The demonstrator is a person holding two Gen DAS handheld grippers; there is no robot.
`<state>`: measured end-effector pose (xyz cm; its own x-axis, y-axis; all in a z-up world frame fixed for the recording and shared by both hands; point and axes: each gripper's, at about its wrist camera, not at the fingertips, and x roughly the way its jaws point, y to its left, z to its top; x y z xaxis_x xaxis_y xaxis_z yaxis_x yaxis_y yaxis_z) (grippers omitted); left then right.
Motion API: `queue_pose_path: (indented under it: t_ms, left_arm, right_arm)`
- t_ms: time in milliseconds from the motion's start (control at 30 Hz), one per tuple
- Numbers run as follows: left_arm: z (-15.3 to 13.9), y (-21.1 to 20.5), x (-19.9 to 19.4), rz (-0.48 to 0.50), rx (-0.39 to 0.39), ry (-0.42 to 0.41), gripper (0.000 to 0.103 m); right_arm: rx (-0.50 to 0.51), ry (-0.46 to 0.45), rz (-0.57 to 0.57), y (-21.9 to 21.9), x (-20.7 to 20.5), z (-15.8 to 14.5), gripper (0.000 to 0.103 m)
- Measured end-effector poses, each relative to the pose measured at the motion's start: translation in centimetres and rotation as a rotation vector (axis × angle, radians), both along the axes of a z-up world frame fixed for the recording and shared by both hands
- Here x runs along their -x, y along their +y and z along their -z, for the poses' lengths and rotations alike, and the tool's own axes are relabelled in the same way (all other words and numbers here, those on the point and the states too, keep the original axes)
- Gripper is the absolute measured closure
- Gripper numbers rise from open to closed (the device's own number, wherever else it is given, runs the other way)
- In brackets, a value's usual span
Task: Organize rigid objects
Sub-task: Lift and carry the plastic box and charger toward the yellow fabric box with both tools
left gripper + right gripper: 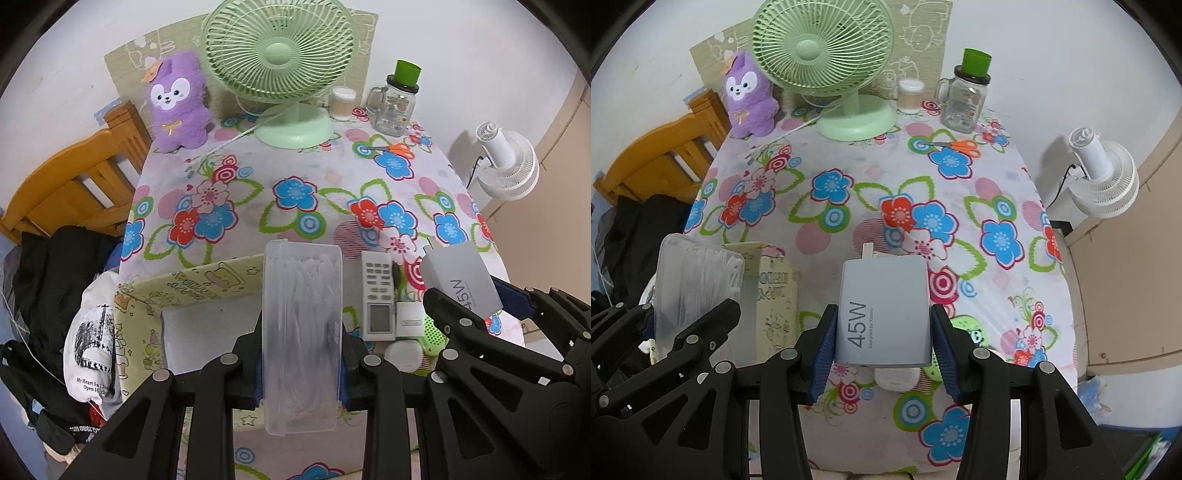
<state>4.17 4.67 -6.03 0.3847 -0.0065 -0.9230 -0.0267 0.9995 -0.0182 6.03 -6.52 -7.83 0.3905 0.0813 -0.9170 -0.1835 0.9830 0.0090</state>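
The left tool [301, 363] pinches a long, clear rectangular plastic box with thin white sticks inside [302, 332]; its blue-padded fingers press on the two long sides, and the box stands lengthwise between them, held above the near edge of the bench [258, 221], which is covered in a cloth printed with blue, red and pink flowers. Just left of the box, lower down, stands a pale yellow cardboard storage box with cartoon drawings [192, 280], open at the top.

The right tool [884, 347] pinches a grey-white rectangular charger block marked 45W [884, 310], its blue ribbed pads [825, 349] tight on both side faces, the plug prongs pointing away from the camera. The block hangs over the bench, above a small white rounded case [897, 378] and a bright green round object [967, 325] that it partly hides.

On the cloth between the two tools lie a white remote control with grey buttons and a small screen [376, 295] and, just beside it, a small white rectangular adapter [409, 321].

At the far edge of the bench stand a pale green desk fan [280, 62], a purple plush rabbit [177, 103], a round clear tub of cotton swabs [341, 103] and a glass mug-jar with a green cup on top [395, 103]. Orange-handled scissors [391, 148] lie flat near the jar.
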Motion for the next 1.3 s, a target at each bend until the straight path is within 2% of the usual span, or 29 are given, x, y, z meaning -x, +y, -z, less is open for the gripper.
queue_pose_path:
  t_ms: [367,800,1300]
  left_arm:
    - [0.9,3.4,0.2,-0.026,0.01,0.013,0.074]
    - [3.2,7.6,1.0,-0.074,0.005,0.063,0.074]
    - [6.1,11.5,1.1,-0.126,-0.043,0.122,0.074]
  right_arm:
    - [0.007,0.009,-0.035,3.4,-0.1,0.5,0.051]
    - [0.023,0.034,-0.101,8.1,-0.2,1.7,0.051]
    - [0.037,0.074,-0.163,12.8,-0.8,4.1,0.052]
